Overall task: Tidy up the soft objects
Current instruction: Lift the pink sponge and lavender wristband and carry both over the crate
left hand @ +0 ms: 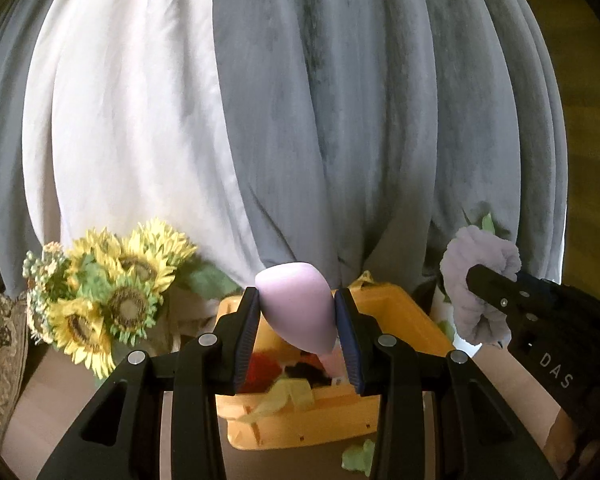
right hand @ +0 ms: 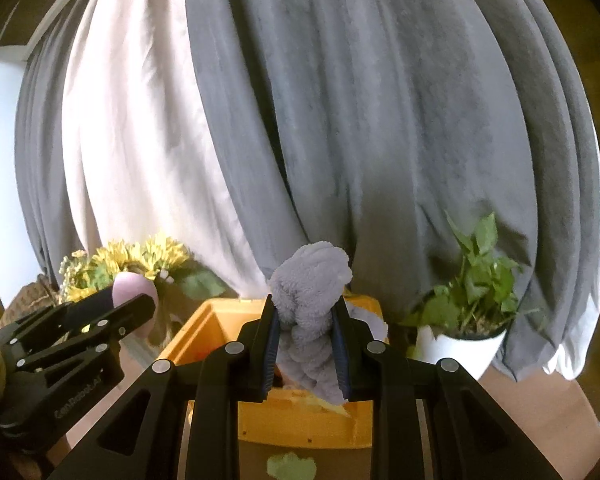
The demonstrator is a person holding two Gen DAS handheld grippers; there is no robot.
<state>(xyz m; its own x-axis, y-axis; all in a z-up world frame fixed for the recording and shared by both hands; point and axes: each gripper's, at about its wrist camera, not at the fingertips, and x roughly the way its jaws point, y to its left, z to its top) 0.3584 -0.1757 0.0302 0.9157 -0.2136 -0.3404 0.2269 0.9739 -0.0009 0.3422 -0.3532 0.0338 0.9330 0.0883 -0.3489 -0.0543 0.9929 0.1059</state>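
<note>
My left gripper (left hand: 296, 300) is shut on a smooth pink egg-shaped sponge (left hand: 296, 304) and holds it above an open yellow bin (left hand: 300, 420). Red, dark and yellow-green soft items lie inside the bin. My right gripper (right hand: 306, 312) is shut on a fluffy lilac plush piece (right hand: 310, 292) above the same yellow bin (right hand: 300, 424). The right gripper (left hand: 476, 280) with the plush (left hand: 476, 280) shows at the right of the left wrist view. The left gripper (right hand: 140, 300) with the sponge (right hand: 134, 284) shows at the left of the right wrist view.
A bunch of artificial sunflowers (left hand: 112, 288) stands left of the bin. A green plant in a white pot (right hand: 464, 320) stands to the right. Grey and white curtains (left hand: 300, 120) hang close behind. A pale green soft piece (right hand: 290, 466) lies on the table before the bin.
</note>
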